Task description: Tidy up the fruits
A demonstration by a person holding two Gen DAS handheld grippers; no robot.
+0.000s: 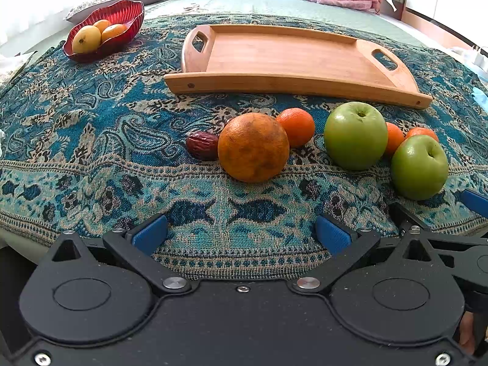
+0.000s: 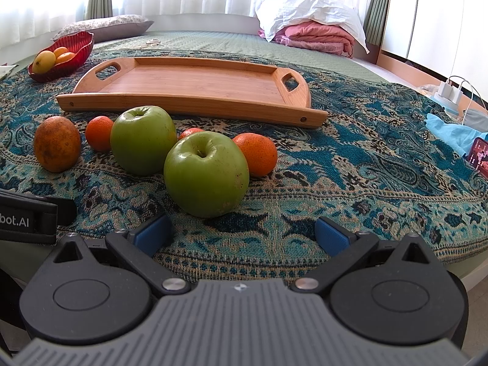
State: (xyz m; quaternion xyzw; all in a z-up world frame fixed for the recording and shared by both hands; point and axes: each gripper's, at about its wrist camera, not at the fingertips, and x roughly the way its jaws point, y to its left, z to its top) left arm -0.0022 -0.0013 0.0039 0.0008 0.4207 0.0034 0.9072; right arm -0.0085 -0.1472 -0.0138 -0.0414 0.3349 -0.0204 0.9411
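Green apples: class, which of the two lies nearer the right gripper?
The tilted green apple just ahead of the right gripper; the upright apple sits farther back.

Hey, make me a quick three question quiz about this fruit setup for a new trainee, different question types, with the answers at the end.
1. True or false: the wooden tray already holds fruit.
2. How many green apples lie on the patterned cloth?
3. Which fruit sits nearest the right tool? A) big orange B) near green apple C) fruit in the red bowl

Key:
1. False; it is bare.
2. Two.
3. B.
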